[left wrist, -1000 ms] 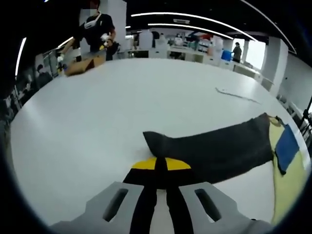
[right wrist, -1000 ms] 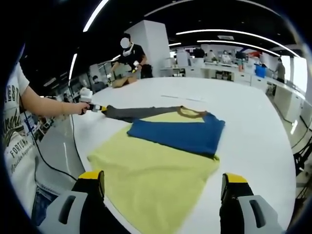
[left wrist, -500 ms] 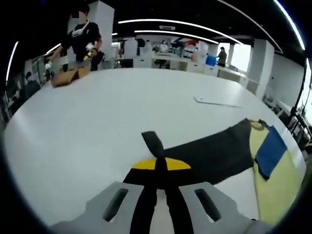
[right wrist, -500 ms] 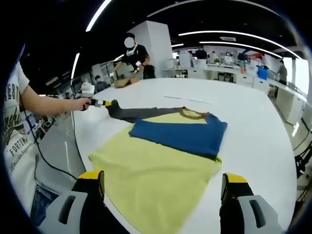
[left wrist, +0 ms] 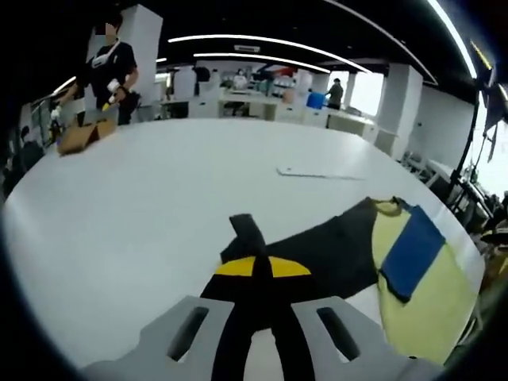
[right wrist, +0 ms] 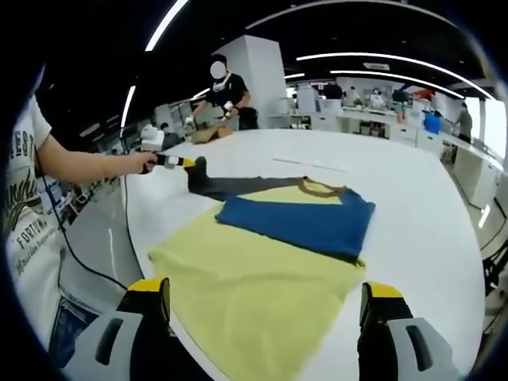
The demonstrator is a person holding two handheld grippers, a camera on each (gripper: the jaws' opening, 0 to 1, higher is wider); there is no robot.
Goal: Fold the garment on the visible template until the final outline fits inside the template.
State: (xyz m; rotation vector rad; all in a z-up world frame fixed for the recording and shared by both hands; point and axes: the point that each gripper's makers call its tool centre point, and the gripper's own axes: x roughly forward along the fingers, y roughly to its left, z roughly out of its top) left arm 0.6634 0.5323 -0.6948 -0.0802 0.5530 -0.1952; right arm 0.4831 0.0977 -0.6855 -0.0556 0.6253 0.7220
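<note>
A yellow shirt (right wrist: 254, 274) lies flat on the white table (right wrist: 413, 206). Its blue sleeve (right wrist: 298, 226) is folded across the chest. The other sleeve, dark grey (right wrist: 238, 186), stretches out to the left. My left gripper (left wrist: 254, 267) is shut on that sleeve's cuff (left wrist: 248, 230), which sticks up above the yellow-tipped jaws. In the left gripper view the grey sleeve (left wrist: 333, 254) runs right to the yellow body (left wrist: 429, 298) and the blue sleeve (left wrist: 411, 252). The left gripper (right wrist: 171, 161) appears lifted a little off the table. My right gripper (right wrist: 264, 300) hangs open over the shirt's near hem.
A thin pale strip (left wrist: 313, 173) lies on the table beyond the shirt. At the far end another person (left wrist: 107, 67) works beside a brown item (left wrist: 79, 136). The holder's arm (right wrist: 87, 167) and a cable (right wrist: 79, 254) are at the table's left edge.
The left gripper has carried the grey cuff up and in toward the shirt, so the sleeve now bunches and the cuff stands upright. The right gripper has stayed open in place.
</note>
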